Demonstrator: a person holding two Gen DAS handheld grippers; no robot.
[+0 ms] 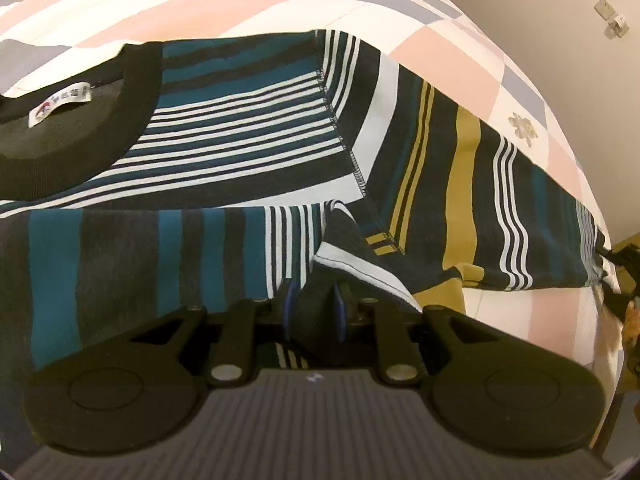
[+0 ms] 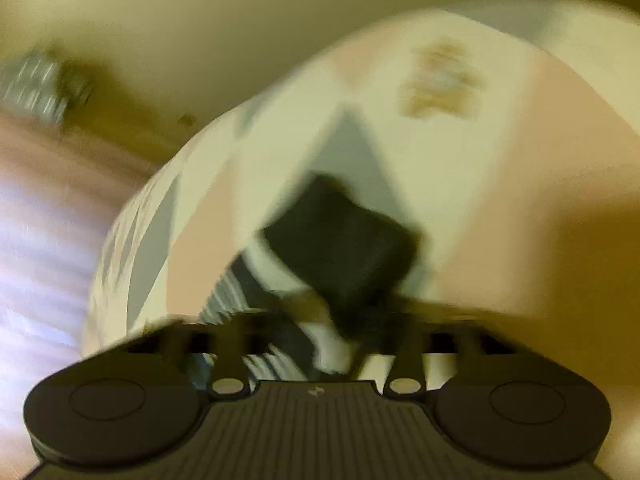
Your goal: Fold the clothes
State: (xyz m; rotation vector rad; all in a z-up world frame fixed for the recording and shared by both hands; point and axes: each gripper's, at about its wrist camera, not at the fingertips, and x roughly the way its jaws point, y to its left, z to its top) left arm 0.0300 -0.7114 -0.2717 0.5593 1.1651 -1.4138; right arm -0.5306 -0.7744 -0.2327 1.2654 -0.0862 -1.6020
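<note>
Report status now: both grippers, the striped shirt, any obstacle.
Left gripper shut on striped shirt, sleeve stretched across patchwork bedspread. Right gripper: blurred, seems shut on dark cuff. No obstacle seen.

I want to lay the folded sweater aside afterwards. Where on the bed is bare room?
Bare checked bedspread lies beyond the striped sweater, past its black collar, and a smaller patch below the outstretched sleeve on the right. The near side is crowded: folded fabric bunches at the left gripper.

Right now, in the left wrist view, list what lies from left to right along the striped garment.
White neck label → black ribbed collar → thin white stripes → stitched shoulder seam → mustard-yellow sleeve band → right gripper at the cuff.
</note>
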